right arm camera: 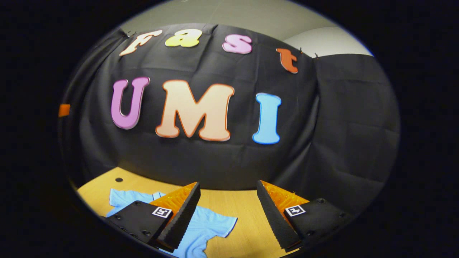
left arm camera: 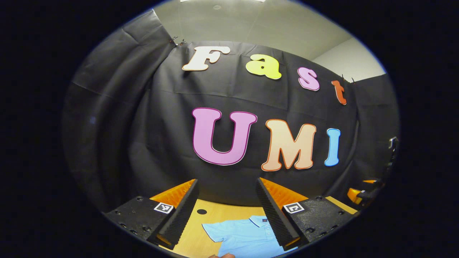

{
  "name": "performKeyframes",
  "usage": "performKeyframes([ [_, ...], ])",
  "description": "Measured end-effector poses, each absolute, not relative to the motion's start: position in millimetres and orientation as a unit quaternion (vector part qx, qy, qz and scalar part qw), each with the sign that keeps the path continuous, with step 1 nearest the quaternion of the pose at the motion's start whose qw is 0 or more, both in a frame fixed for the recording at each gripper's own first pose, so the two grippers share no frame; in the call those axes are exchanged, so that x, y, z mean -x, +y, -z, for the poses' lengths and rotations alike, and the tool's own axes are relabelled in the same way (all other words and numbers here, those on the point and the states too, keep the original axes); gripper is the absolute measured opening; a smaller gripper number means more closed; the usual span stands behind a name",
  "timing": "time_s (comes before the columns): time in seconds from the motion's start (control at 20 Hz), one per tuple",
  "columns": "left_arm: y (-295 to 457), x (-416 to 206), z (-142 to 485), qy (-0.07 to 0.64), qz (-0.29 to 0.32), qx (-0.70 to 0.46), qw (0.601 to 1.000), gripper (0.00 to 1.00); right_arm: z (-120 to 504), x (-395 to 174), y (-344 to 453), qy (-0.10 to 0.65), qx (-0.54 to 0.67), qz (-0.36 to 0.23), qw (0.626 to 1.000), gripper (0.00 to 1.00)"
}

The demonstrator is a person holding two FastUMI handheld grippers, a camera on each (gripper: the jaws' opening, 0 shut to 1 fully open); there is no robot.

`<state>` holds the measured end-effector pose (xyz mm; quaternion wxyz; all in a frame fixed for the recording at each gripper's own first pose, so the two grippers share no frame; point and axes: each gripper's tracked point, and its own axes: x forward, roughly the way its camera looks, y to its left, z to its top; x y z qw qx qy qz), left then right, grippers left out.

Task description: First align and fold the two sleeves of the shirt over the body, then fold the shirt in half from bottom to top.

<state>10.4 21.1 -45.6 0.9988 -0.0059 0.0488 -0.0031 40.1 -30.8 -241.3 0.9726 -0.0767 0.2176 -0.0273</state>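
Observation:
A light blue polo shirt lies flat on the wooden table, collar toward the booth wall. In the left gripper view my left gripper hangs open above it, its fingers wide apart over the left sleeve and collar. In the right gripper view the same shirt spreads to the lower left, one short sleeve pointing right. My right gripper is open above that sleeve and holds nothing. The other gripper shows at the right edge of the left gripper view; its jaws are too small to read.
The black cloth wall stands close behind the table. A small round hole sits in the tabletop beyond the shirt, also seen as a hole at the table's far left corner. A fingertip shows at the bottom edge.

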Motion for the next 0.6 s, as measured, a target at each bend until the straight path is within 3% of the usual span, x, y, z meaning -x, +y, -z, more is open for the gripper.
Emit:
performKeyframes([
  [0.2,13,-12,41,0.047,-0.012,-0.019,0.999,0.96,303,-55,-48,0.260,0.069,0.023,0.963,0.99],
  [0.6,5,-16,44,0.056,-0.044,-0.038,0.997,0.93,425,-62,-62,0.367,0.090,-0.020,0.926,1.00],
])
